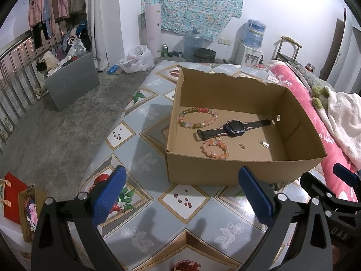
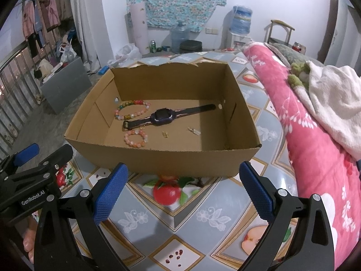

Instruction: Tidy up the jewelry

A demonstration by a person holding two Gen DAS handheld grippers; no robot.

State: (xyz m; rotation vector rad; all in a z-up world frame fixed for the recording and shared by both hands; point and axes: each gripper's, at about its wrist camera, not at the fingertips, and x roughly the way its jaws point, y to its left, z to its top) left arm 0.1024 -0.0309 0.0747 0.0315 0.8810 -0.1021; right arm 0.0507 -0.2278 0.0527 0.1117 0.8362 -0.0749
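Pink quilt (image 2: 315, 135) (floral), water jug (image 2: 179, 36)

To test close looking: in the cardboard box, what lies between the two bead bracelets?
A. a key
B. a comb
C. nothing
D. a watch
D: the watch lies flat in the box, with the multicolour bracelet behind it and the pink bracelet in front.

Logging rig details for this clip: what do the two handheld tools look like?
Both match: black angular frames with silver pivot bolts and blue, knurled finger pads. The left tool carries white "GenRobot.AI" lettering, readable in the right wrist view; the right tool shows partial letters "DAS". No cables or sleeves visible.
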